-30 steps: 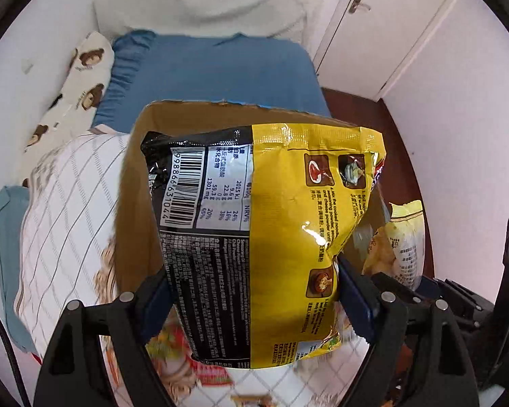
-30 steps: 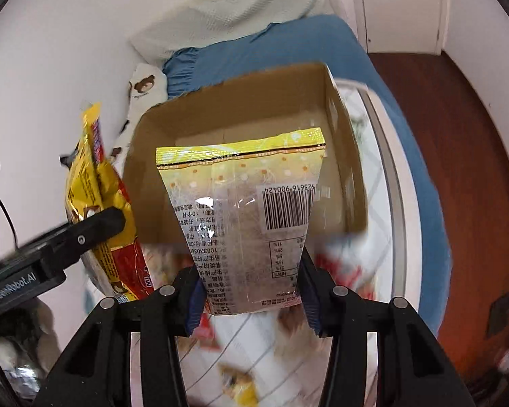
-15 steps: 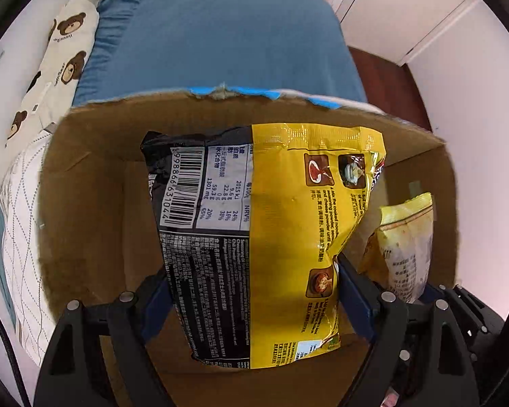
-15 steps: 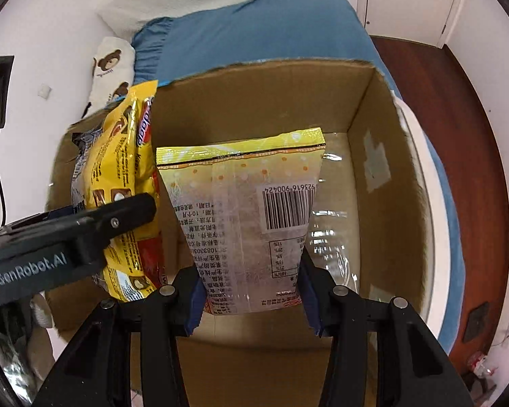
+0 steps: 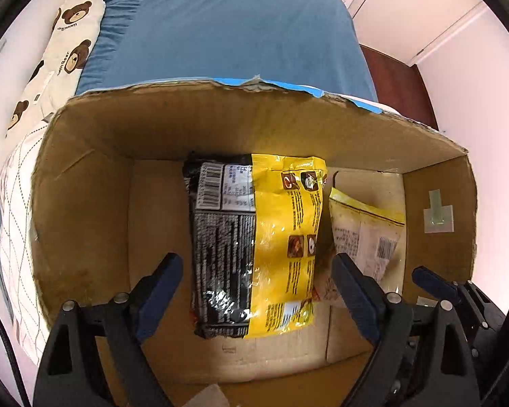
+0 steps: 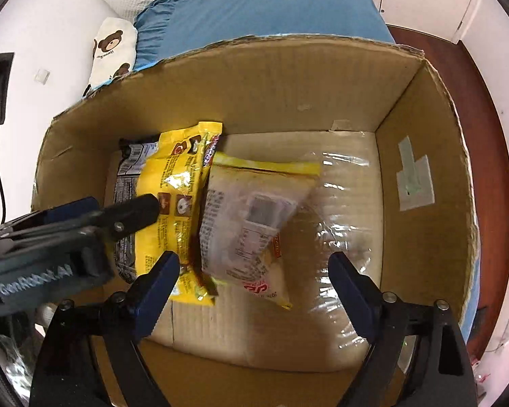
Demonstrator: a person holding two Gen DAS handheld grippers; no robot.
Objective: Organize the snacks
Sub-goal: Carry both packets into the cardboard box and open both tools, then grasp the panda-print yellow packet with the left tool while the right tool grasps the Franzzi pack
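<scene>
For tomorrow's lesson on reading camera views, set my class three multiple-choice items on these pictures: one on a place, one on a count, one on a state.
1. Where does the yellow-and-black snack bag lie?
A. on the blue bedsheet
B. on the cardboard box floor
C. on the bear-print pillow

2. How many snack bags are in the box?
A. two
B. four
C. none

3. How do the jaws of the right gripper stand?
A. clamped on a bag
B. apart, touching no bag
C. out of view

Answers: 1 B, box walls surround it. 2 A, only that bag and the pale clear-fronted snack bag show. 3 B, its opening jaws have let the pale bag drop.
</scene>
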